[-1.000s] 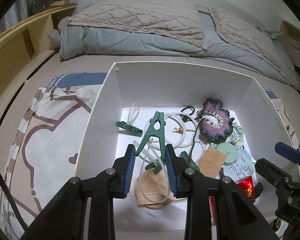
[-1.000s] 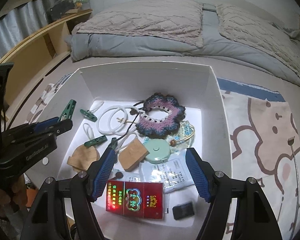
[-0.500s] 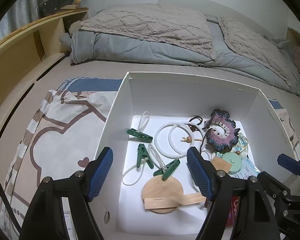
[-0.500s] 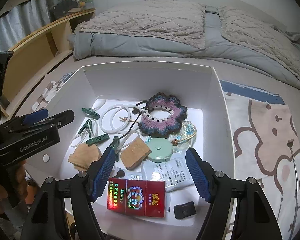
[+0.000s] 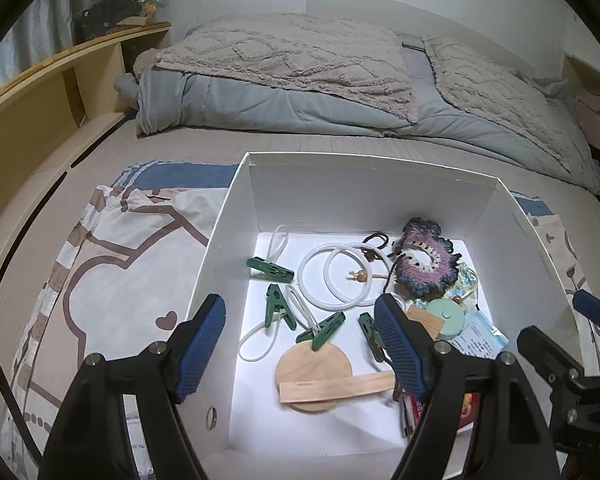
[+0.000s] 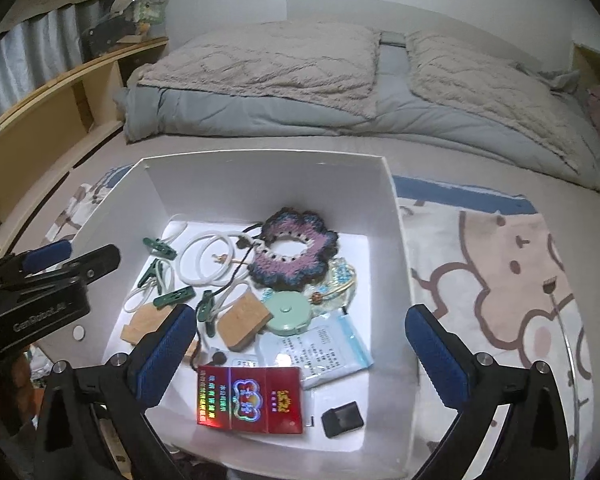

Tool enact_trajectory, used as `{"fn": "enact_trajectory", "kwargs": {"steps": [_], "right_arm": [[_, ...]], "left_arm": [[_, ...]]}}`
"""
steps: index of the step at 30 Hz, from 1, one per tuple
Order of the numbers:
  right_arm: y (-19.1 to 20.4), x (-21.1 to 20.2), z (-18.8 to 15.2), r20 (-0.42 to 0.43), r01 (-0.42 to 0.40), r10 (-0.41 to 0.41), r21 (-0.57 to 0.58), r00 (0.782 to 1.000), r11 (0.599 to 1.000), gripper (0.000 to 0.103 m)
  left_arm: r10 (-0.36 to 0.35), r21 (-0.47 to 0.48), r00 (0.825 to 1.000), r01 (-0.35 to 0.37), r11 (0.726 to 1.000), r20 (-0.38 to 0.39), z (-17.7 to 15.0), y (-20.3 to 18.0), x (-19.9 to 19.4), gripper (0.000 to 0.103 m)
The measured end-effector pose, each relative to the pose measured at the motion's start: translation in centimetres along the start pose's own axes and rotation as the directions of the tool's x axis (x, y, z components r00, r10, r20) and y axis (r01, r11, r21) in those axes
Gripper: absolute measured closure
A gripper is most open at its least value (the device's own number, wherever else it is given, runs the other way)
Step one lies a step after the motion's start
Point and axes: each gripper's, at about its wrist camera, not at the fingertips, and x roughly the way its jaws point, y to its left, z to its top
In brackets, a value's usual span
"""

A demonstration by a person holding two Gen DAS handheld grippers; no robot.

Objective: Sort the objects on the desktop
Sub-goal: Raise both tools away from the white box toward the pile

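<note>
Fingers (image 6: 440, 350) apart, opening, over white box (image 6: 396, 264) of mixed clutter

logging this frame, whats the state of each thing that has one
white box: open, no lid
left claw: opening, nothing between its pads
right claw: opening, nothing gripped
green clothespins: shut, loose in box
red packet: closed, lying flat
crochet scrunchie: lying flat
white rings: overlapping, flat

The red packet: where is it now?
In the right wrist view the red packet lies flat at the near edge of the white box, left of the small black item.
</note>
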Motion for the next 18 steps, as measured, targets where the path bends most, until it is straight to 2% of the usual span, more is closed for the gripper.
{"fn": "enact_trajectory", "kwargs": {"steps": [10, 18], "right_arm": [[-0.4, -1.5, 0.0, 0.024, 0.016, -0.017, 0.031, 1.000, 0.999, 0.000], [-0.6, -2.8, 0.0, 0.035, 0.022, -0.024, 0.056, 0.999, 0.998, 0.000]], "left_arm": [[0.008, 0.016, 1.000, -0.009, 1.000, 0.025, -0.2, 0.0, -1.7, 0.002], [0.005, 0.028, 1.000, -0.006, 1.000, 0.031, -0.4, 0.0, -3.3, 0.000]]}}
